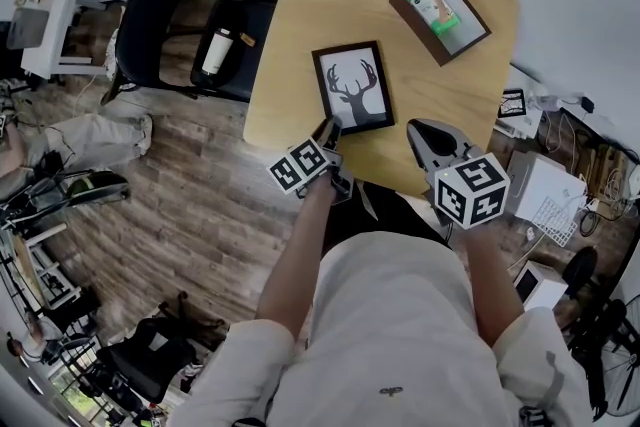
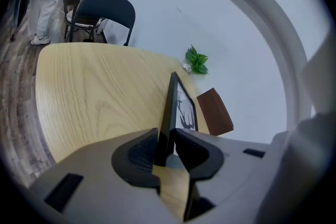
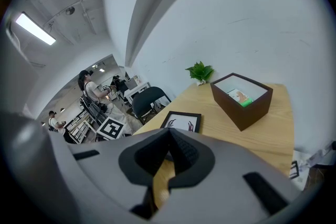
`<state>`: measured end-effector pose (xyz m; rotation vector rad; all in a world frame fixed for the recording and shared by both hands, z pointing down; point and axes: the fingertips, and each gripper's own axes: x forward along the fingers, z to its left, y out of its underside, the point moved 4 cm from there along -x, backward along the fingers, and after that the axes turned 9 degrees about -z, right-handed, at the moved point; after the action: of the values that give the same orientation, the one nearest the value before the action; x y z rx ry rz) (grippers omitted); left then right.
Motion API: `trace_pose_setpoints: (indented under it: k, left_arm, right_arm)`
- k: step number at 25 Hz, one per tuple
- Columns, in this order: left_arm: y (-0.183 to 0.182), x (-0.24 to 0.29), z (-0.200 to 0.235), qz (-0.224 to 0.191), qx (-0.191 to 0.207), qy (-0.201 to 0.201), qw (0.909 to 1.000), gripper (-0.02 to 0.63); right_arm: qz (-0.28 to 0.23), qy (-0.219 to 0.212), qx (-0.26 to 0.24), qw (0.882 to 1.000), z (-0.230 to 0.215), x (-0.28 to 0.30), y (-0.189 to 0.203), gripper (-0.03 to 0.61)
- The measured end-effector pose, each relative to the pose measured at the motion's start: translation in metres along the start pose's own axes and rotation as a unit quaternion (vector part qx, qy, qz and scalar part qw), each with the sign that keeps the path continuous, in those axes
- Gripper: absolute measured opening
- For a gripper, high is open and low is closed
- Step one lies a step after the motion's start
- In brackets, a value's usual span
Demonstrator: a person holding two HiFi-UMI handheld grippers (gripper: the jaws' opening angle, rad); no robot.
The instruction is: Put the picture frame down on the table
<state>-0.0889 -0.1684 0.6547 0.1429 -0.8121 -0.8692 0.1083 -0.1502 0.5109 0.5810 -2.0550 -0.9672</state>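
On the table [image 1: 290, 35] the picture frame [image 1: 353, 87] already lies flat, my left gripper [image 1: 328, 133] jaws apart around its near corner, right gripper [image 1: 424, 139] closed and empty; only withdrawal remains.

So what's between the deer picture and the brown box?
Nothing, just bare wooden table between the picture frame and the brown box. The head view shows it best.

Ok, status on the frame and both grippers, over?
Left gripper open, corner of picture frame between jaws. Right gripper shut, empty. Frame flat on table, face up. Brown box apart, nothing in the way.
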Motion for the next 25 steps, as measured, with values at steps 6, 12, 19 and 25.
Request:
trace_pose_setpoints:
  k: [6,12,19,25]
  left_arm:
    - [-0.0006,0.0012,0.0006,0.008,0.024,-0.016,0.9995,0.094]
    - [-0.0011,0.0028,0.0005,0.017,0.068,-0.034,0.9969,0.104]
    - [0.0033,0.0052,0.0018,0.028,0.094,-0.041,0.9943,0.116]
    - [0.0022,0.0068,0.0007,0.026,0.099,-0.042,0.9938,0.117]
  right_arm:
    - [0.000,0.000,0.002,1.000,0.0010,-0.0014,0.0011,-0.002]
    - [-0.001,0.002,0.003,1.000,0.0009,-0.0014,0.0001,-0.002]
    - [0.001,0.004,0.005,1.000,-0.0002,-0.0034,0.0029,-0.002]
    - [0.002,0.005,0.006,1.000,-0.0016,-0.0039,0.0038,-0.002]
